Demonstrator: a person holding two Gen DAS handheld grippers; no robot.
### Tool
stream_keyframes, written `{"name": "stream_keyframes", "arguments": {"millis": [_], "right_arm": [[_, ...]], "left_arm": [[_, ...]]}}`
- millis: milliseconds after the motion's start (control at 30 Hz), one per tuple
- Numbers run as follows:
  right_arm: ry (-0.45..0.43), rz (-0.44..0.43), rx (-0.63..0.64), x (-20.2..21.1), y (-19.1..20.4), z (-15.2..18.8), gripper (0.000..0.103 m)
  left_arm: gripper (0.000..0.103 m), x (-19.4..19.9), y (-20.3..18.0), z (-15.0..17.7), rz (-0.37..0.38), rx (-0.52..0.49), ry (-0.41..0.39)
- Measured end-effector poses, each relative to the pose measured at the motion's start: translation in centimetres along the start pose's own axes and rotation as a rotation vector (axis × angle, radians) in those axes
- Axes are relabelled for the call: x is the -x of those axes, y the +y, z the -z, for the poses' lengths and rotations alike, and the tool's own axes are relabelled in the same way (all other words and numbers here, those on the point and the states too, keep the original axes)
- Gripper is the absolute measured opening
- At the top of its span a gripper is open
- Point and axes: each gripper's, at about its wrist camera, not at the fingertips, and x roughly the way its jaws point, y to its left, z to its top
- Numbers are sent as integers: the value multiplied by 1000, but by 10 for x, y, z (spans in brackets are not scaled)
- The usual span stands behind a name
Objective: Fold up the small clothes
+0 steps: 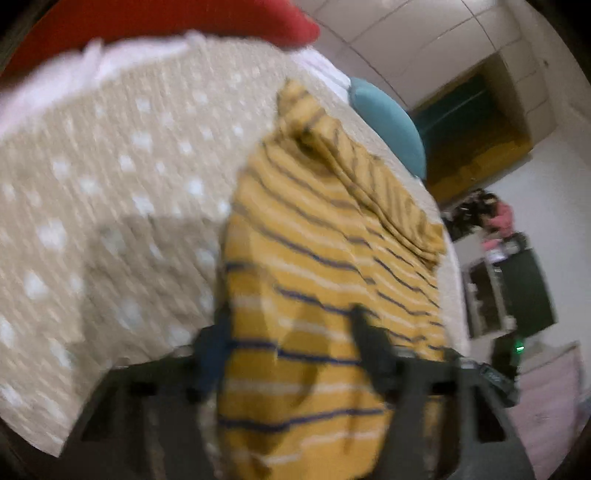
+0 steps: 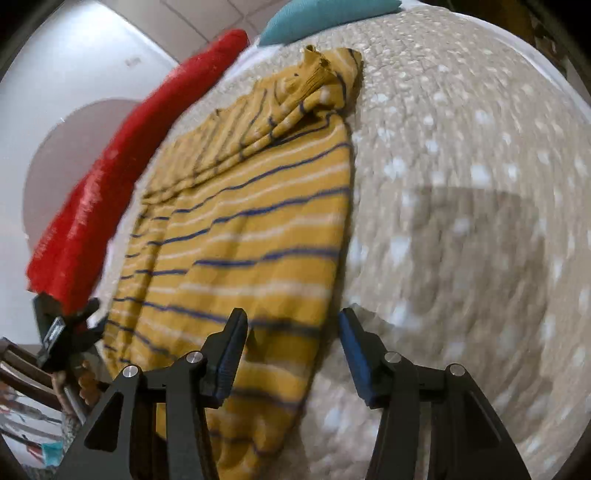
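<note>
Cloth is spread flat on a bed: a yellow striped top (image 2: 243,229) with thin blue and white lines is laid on a tan bedspread (image 2: 461,221) dotted with white spots.

From the right wrist view, the right gripper (image 2: 291,336) is seen just above the near end of the top. Its two fingers are held wide apart, and nothing is pinched between them. The left finger (image 2: 231,358) is over the yellow cloth, and the right finger (image 2: 356,354) is just past the cloth's right edge, over the bedspread. The top is stretched away from the gripper, and a folded, bunched part is seen at its far end. A red pillow (image 2: 110,184) is placed to the left of the top, and a blue pillow (image 2: 325,14) is set beyond its far end.

From the left wrist view, which is blurred, the left gripper (image 1: 288,350) is seen close over the same yellow striped top (image 1: 325,266). Its fingers are spread apart with the cloth showing between them. It cannot be told if the cloth is touched, but nothing is squeezed. The bedspread (image 1: 110,184) is seen to the left, with the red pillow (image 1: 166,26) and the blue pillow (image 1: 388,122) far ahead.
</note>
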Motion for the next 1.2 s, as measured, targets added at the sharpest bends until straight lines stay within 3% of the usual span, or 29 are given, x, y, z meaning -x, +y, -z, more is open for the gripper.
{"name": "stream_keyframes", "arguments": {"millis": [67,133,267,400,500,567,600,633,733,900,1000,1100,1200], "right_arm": [[6,-134,-50,-3,1,9,56],[27,-203,-58,-10,8,22,56],[31,-254,-49,-16,22,49,56],[22,-255,-53,-17,30,69,56],[13,-232,-60,-25,42,83,54],[-7,-149,-63,-26,46,87,37],[-9,-100,-68,-27,46,87,19],[-7,-88,-77,-26,45,86,13],[-32,-93,-93,-10,42,81,10],[-78,-148,-3,39,59,89,8],[-66,-179,39,61,64,110,8],[-15,-161,89,58,69,138,8],[19,-132,96,45,65,145,8]], "left_arm": [[50,1,-4,13,7,-13,-14],[50,4,-7,24,26,-22,-23],[52,12,-7,46,73,-12,-29],[66,17,-9,59,110,-10,-18],[67,15,-18,67,71,-33,-26],[39,13,-24,66,-12,-47,-23],[9,12,-25,63,-66,-54,-8],[7,13,-23,59,-89,-48,7],[7,33,-26,51,-98,-42,-41],[7,87,-49,59,-47,-101,-133],[7,101,-59,85,-37,-138,-129],[7,97,-54,113,-88,-170,-99],[7,84,-33,110,-108,-114,-50]]}}
